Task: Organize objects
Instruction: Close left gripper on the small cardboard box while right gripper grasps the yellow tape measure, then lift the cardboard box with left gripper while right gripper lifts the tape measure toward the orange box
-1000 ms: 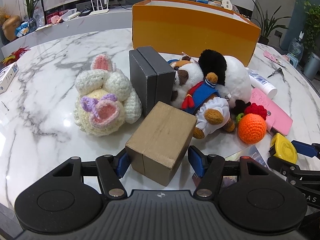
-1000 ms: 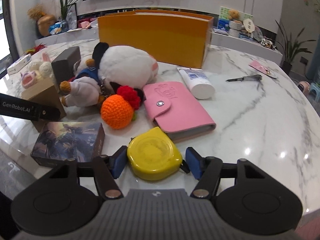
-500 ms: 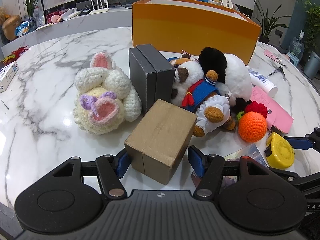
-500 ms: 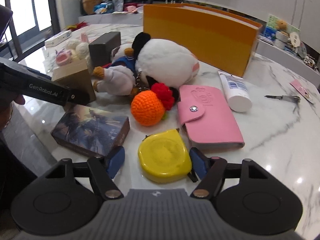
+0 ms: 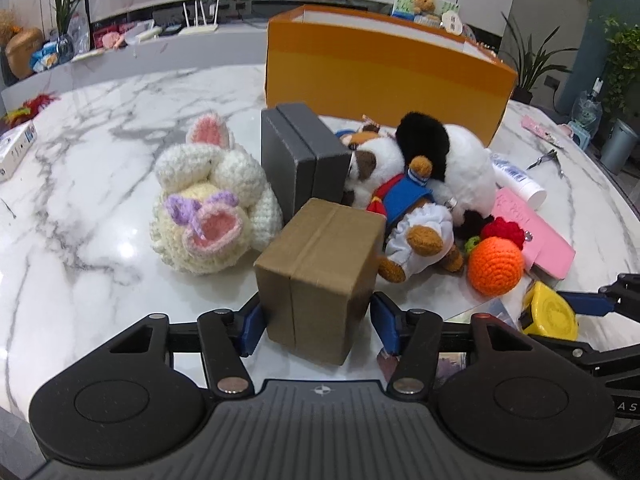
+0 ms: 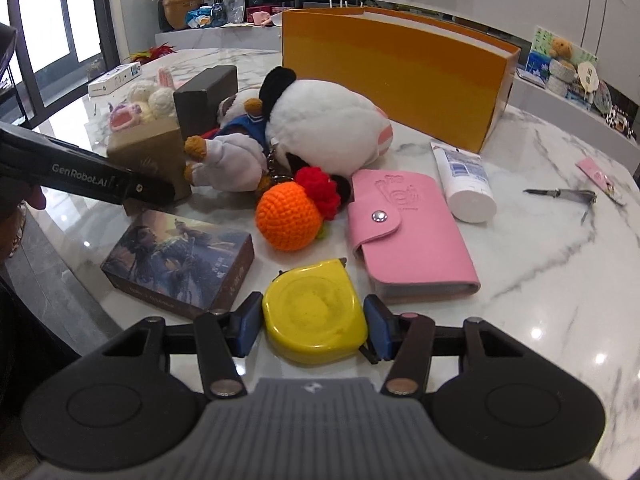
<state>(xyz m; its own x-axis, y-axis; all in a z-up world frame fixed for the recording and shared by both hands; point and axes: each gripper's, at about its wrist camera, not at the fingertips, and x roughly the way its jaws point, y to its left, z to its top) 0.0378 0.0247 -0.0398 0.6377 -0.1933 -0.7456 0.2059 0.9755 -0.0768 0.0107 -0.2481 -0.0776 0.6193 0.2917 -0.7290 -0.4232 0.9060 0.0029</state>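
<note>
My left gripper (image 5: 318,330) is shut on a brown cardboard box (image 5: 320,276), held at its near end just above the marble table (image 5: 100,184). My right gripper (image 6: 314,326) is shut on a yellow tape measure (image 6: 316,310), which also shows in the left wrist view (image 5: 550,316). Behind them lie a crochet bunny (image 5: 208,208), a dark grey box (image 5: 304,156), a white and black plush (image 6: 328,128), a small dressed bear (image 5: 416,220), an orange crochet ball (image 6: 290,216) and a pink wallet (image 6: 404,232). A large orange box (image 5: 384,64) stands at the back.
A printed card box (image 6: 180,260) lies left of the tape measure. A white tube (image 6: 466,184) and a small metal tool (image 6: 564,194) lie to the right. A white carton (image 5: 16,148) sits at the far left. The table edge runs close below both grippers.
The right gripper with the tape measure has swung leftward and lifted slightly; the view now faces more across the pile. The left gripper and its brown box have barely moved.
</note>
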